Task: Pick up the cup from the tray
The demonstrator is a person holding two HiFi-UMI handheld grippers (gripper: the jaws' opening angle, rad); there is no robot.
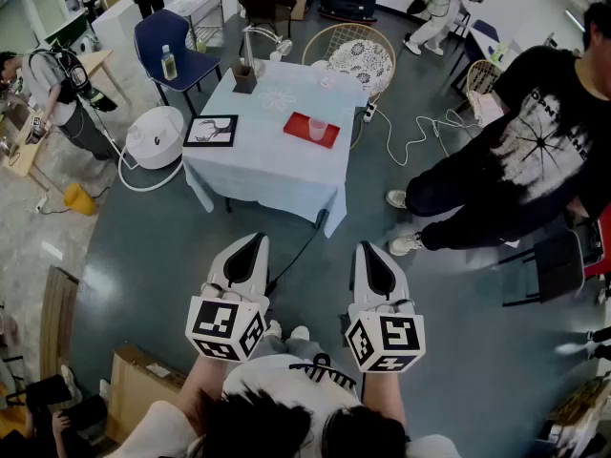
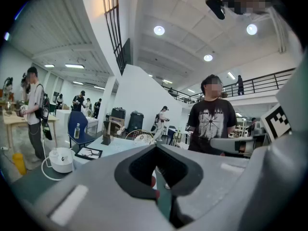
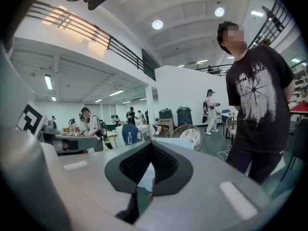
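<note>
Left gripper (image 1: 250,243) and right gripper (image 1: 371,249) are both closed with nothing in them, side by side and well back from everything. Pinkish cup (image 1: 317,128) sits upright on the red tray (image 1: 298,122), toward the right side of the cloth-covered surface (image 1: 258,165). Framed picture (image 1: 210,131) lies at the left edge. Person in a black shirt (image 1: 535,141) stands off to the right.

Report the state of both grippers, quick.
Left gripper: closed, holding nothing.
Right gripper: closed, holding nothing.
</note>
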